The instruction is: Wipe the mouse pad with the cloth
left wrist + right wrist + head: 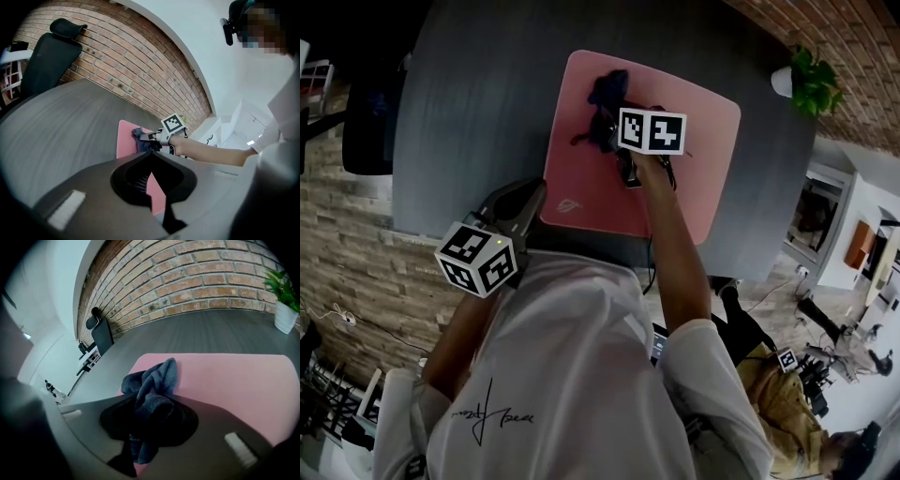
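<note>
Cloth (157,380), dark blue and bunched, is pinched in my right claw (149,404), its loose folds spilling ahead of the jaws onto the far left part of the pink mouse pad (698,159). My left claw (152,154) is pressed together on nothing, just beside the pad's near left corner. Bare pad stretches to my right, grey desk (478,112) lies beyond its far and left edges, and a potted plant (814,82) stands well off.

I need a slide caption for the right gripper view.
Right gripper shut on a blue cloth over the pink mouse pad.
</note>
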{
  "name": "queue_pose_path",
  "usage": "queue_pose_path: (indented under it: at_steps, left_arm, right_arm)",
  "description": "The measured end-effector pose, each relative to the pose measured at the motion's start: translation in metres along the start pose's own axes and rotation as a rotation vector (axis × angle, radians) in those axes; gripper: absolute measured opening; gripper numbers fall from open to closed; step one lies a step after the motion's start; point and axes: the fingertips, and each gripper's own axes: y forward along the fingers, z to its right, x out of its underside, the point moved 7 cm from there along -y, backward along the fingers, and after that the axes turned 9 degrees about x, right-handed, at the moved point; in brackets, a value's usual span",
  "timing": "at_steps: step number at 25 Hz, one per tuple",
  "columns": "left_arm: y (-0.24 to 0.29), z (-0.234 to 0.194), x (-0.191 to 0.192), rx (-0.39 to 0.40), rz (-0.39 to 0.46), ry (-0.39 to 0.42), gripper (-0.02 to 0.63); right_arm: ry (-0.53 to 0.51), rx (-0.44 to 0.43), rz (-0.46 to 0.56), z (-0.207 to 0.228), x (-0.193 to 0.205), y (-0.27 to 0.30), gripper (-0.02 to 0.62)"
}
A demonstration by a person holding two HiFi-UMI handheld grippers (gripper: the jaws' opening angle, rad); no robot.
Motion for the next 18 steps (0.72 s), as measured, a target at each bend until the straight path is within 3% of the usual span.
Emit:
queue_pose_path:
  at_steps: [18]
  left_arm:
    - [0.001,-0.004,0.001,-0.021,0.001,0.007,0.014]
  right_arm:
    - [0.0,-0.11,-0.013,-0.052,0.034,0.003,0.097]
